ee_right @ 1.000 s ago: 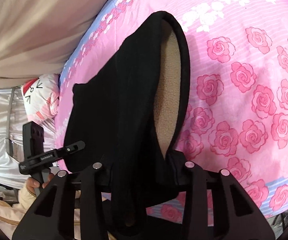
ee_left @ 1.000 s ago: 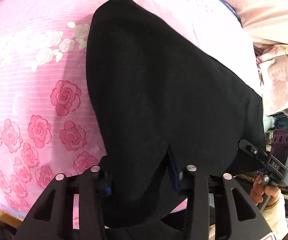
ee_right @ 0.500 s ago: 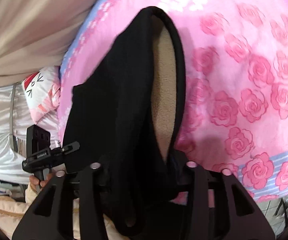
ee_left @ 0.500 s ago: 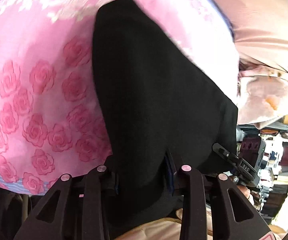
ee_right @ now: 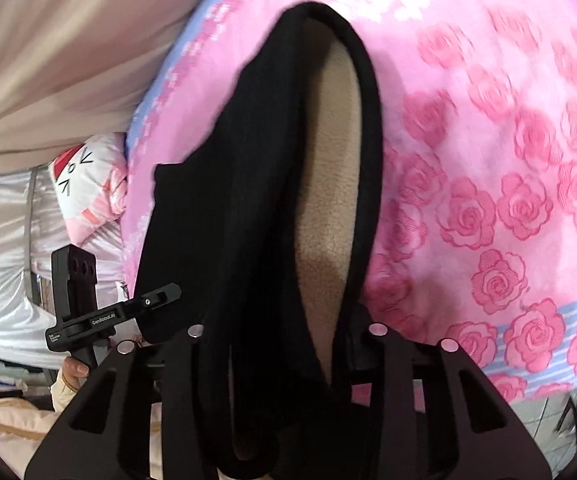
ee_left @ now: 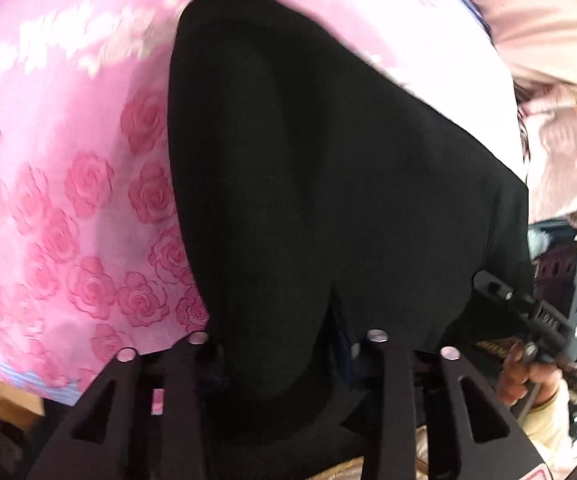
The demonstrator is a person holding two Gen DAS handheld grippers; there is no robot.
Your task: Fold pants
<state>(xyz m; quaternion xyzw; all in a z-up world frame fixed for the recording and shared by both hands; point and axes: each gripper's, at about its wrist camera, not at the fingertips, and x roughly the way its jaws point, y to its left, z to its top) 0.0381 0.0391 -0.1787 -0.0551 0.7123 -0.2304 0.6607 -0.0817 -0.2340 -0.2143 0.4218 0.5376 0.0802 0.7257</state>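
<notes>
A cat-print pillow [ee_right: 88,184] and beige curtain [ee_right: 56,48] border the rose-print bedsheet [ee_left: 68,160]. The black fleece-lined pants [ee_left: 308,184] run lengthwise away from both tools, waistband nearest. The left gripper [ee_left: 284,344] and right gripper [ee_right: 284,336], jaws just closing, each clamp the waistband.

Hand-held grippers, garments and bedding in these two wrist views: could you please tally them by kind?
Hand-held gripper: 2, the left hand-held gripper and the right hand-held gripper, each clamped on the pants
Black pants: 1
Pink rose-print bedspread: 1
Cat-face pillow: 1
Total: 5
</notes>
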